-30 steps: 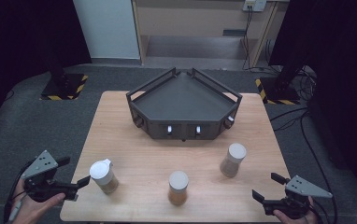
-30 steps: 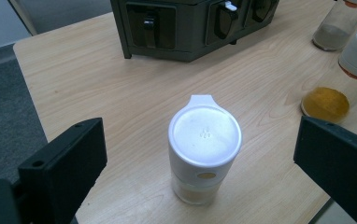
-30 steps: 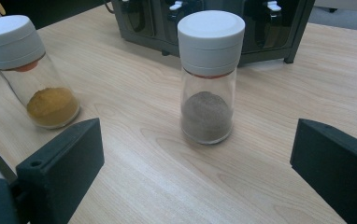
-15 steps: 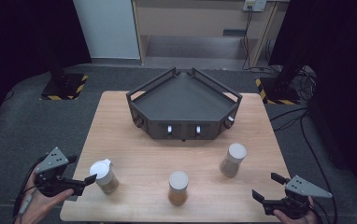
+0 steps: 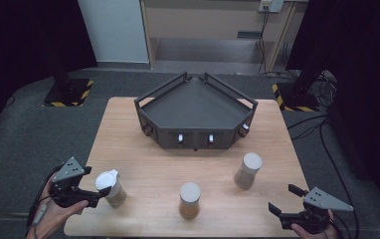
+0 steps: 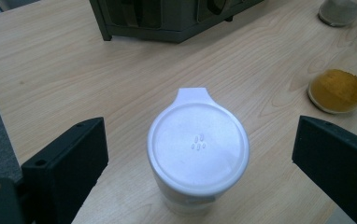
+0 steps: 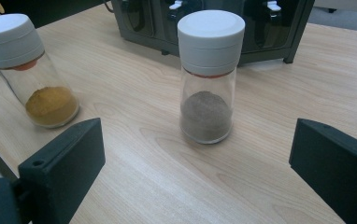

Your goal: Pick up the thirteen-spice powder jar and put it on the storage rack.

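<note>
White-capped jars [image 7: 208, 74] hold yellow and grey-brown powder on the pale woodgrain bench [image 5: 128, 129], behind them a dark grey tray [image 5: 196, 105].

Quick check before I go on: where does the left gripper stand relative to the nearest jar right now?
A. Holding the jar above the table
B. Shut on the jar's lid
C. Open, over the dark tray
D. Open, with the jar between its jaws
D: in the left gripper view the white-lidded jar stands on the table between the two spread jaws of the left gripper, with a gap on each side.
</note>
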Motion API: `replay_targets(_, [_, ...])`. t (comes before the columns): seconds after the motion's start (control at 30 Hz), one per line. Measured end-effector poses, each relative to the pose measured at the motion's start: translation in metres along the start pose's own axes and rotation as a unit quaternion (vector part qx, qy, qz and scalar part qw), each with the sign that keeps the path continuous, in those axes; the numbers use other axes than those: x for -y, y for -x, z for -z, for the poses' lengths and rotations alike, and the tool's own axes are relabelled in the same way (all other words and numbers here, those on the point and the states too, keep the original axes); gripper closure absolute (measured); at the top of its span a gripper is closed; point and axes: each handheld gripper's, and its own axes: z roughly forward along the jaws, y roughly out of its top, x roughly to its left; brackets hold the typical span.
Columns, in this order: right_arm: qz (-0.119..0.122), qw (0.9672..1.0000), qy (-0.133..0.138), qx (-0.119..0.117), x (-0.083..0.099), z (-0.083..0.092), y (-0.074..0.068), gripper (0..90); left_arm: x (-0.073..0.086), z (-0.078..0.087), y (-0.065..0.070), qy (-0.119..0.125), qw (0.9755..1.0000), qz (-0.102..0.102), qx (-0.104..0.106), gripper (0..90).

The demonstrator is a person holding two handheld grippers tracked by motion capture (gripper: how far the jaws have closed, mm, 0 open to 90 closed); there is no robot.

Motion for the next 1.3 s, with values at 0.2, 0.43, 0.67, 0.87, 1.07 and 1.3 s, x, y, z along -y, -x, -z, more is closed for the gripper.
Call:
replay_targets(0.2, [0.001,1.0,-0.002,-0.001,-0.001,0.0,0.0,4.3,0.001,-0.008,0.002,-0.007,1.0,-0.002,0.0,3.4])
replay_targets(0.43, [0.001,1.0,-0.002,-0.003,0.0,-0.001,0.0,4.3,0.004,-0.018,-0.001,-0.007,0.9999,0.005,0.006,4.3])
replay_targets(0.67, [0.001,1.0,-0.002,-0.002,0.0,0.0,0.0,4.3,0.008,-0.027,-0.001,-0.009,0.9999,0.007,0.011,6.1])
replay_targets(0.87, [0.001,1.0,-0.003,-0.003,0.0,-0.001,0.0,4.3,0.013,-0.032,-0.002,-0.009,0.9998,0.01,0.012,8.0])
replay_targets(1.07, [0.0,1.0,-0.003,-0.003,-0.001,-0.001,0.0,4.3,0.017,-0.036,-0.003,-0.011,0.9998,0.013,0.007,9.1])
replay_targets(1.3, [0.0,1.0,-0.005,-0.002,-0.001,-0.001,0.0,4.4,0.022,-0.037,-0.002,-0.007,0.9998,0.015,0.004,11.3])
